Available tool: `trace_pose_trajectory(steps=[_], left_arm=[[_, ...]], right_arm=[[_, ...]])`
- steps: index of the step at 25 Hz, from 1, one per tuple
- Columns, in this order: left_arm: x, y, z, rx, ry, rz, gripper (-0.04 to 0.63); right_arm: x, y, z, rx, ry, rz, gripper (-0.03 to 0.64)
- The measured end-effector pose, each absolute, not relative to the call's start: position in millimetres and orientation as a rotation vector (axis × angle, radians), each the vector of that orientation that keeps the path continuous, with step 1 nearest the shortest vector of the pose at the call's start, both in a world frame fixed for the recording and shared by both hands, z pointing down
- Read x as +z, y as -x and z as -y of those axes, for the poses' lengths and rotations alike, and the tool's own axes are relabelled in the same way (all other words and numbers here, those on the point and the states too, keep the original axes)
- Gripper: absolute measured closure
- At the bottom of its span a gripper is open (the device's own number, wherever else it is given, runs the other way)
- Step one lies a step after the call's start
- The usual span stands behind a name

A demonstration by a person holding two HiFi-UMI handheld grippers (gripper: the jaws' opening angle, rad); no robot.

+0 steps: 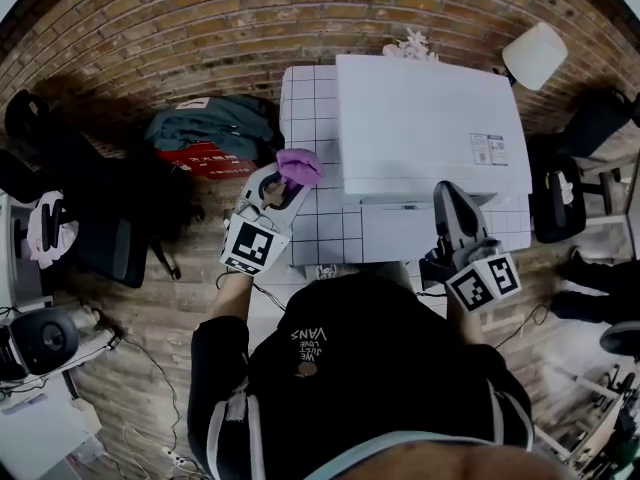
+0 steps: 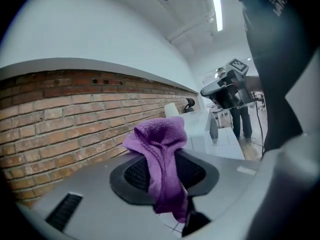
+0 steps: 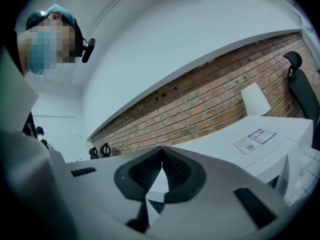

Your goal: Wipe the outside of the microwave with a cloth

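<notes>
left gripper [image 2: 162, 173] | 2 jaws clamped on purple cloth [image 2: 161, 140], just beside white microwave's [image 1: 430, 118] left side, over tiled table [image 1: 305, 118] | right gripper [image 3: 161, 170] | jaws pressed together, nothing between, near microwave's front edge

Cameras on head, left claw [image 1: 290, 181], right claw [image 1: 449, 192].
Head looks steeply down; the others face the brick wall [image 1: 200, 23], sharing the microwave [image 1: 420, 128].

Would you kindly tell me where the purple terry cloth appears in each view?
Head view: purple terry cloth left of centre, in the left tool, beside the white box-shaped microwave.
Left gripper view: centre, pinched between the jaws.
Right gripper view: not in it.
Shared landmark: the red brick wall.
</notes>
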State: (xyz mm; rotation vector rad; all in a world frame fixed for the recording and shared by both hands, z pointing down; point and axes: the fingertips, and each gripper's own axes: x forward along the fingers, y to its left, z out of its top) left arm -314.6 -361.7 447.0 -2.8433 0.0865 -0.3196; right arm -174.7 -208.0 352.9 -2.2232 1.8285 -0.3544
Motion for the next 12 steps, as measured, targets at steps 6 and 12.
trace_pose_trajectory(steps=[6, 12], left_arm=[[488.6, 308.2, 333.9, -0.185, 3.007, -0.075, 0.466], [498.0, 285.7, 338.6, -0.097, 3.127, -0.081, 0.466]], right_arm=[[356.1, 177.9, 204.2, -0.369, 2.312, -1.771, 0.617], [346.6, 154.4, 190.0, -0.33, 2.402, -1.698, 0.617]])
